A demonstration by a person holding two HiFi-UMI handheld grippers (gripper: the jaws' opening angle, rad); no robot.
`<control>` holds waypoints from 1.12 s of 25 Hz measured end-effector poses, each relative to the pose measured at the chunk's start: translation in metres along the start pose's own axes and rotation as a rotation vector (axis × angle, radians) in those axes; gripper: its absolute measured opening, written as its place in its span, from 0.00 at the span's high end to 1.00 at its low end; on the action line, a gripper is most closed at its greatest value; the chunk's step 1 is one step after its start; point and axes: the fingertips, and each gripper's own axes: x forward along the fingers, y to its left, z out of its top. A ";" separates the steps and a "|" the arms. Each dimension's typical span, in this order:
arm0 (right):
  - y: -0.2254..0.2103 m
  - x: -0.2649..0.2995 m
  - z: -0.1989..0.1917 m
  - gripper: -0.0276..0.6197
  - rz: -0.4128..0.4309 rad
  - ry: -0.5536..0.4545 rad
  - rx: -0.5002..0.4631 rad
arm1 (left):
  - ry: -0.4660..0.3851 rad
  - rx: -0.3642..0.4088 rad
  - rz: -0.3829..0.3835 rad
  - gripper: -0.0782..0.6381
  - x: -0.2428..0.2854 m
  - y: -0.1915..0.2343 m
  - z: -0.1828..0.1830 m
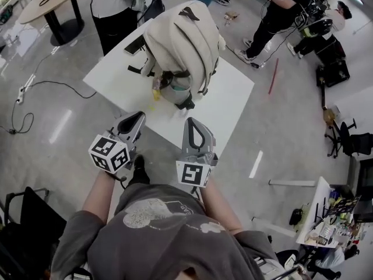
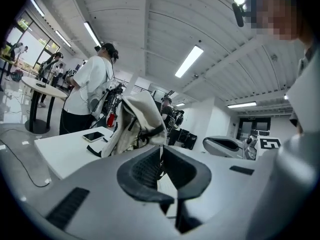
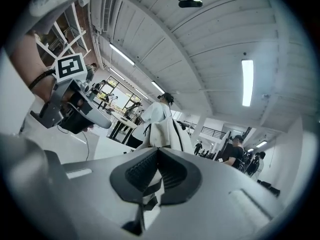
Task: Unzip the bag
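Both arms are bent. The left gripper (image 1: 136, 120) and right gripper (image 1: 193, 125) are held side by side at the near edge of the white desk (image 1: 230, 95), pointing at the bag (image 1: 182, 42). Each gripper's jaws are together and hold nothing. The beige bag stands upright mid-desk with a phone (image 1: 134, 44) beside it. People stand around on the grey floor (image 1: 52, 115).
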 end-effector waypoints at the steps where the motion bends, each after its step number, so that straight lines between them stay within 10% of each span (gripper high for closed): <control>1: -0.003 -0.016 -0.004 0.96 0.002 -0.005 0.008 | -0.005 0.011 0.001 0.86 -0.006 -0.018 -0.006; 11: 0.005 -0.175 -0.011 0.96 0.095 -0.090 0.000 | -0.101 0.084 0.055 0.86 -0.099 -0.167 -0.044; 28: 0.029 -0.313 -0.030 0.96 0.176 -0.077 0.074 | -0.075 0.069 0.131 0.87 -0.170 -0.277 -0.074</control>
